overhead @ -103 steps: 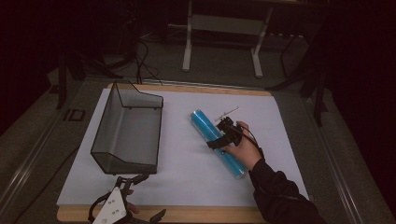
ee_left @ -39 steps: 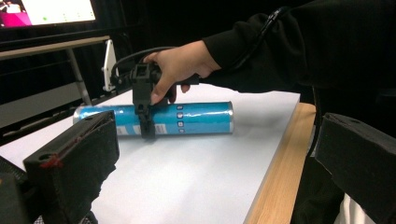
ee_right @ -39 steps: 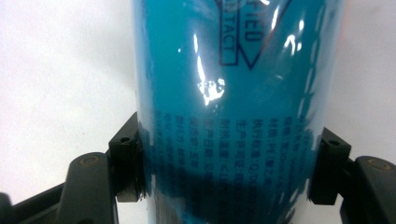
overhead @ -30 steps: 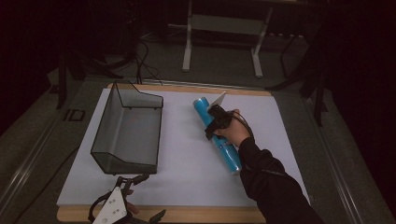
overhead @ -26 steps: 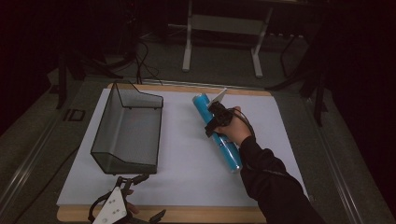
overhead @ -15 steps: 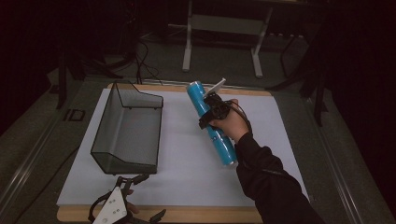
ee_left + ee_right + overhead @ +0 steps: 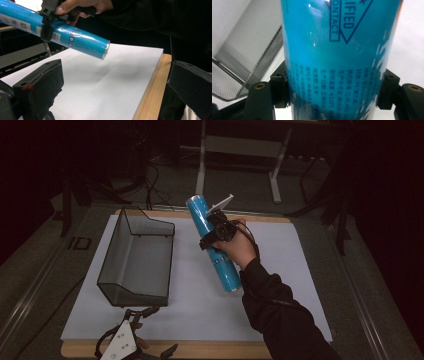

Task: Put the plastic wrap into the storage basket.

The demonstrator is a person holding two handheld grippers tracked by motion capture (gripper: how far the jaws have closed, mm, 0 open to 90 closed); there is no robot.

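Observation:
A long blue plastic-wrapped roll is held up off the white sheet, tilted with its far end higher. My right gripper is shut on its middle, to the right of the basket. In the right gripper view the roll stands between both pads, which press on its sides. The left gripper view shows the roll in the air above the sheet, with the right gripper clamped on it. My left gripper rests by the table's front edge, open with nothing between its jaws.
A black wire mesh basket stands on the left part of the sheet; its mesh lies just left of the roll. The wooden table edge runs along the front. Metal stand legs rise beyond the table.
My right gripper has lifted the blue roll off the sheet and carried it up and toward the back left, closer to the basket. The left gripper has stayed put.

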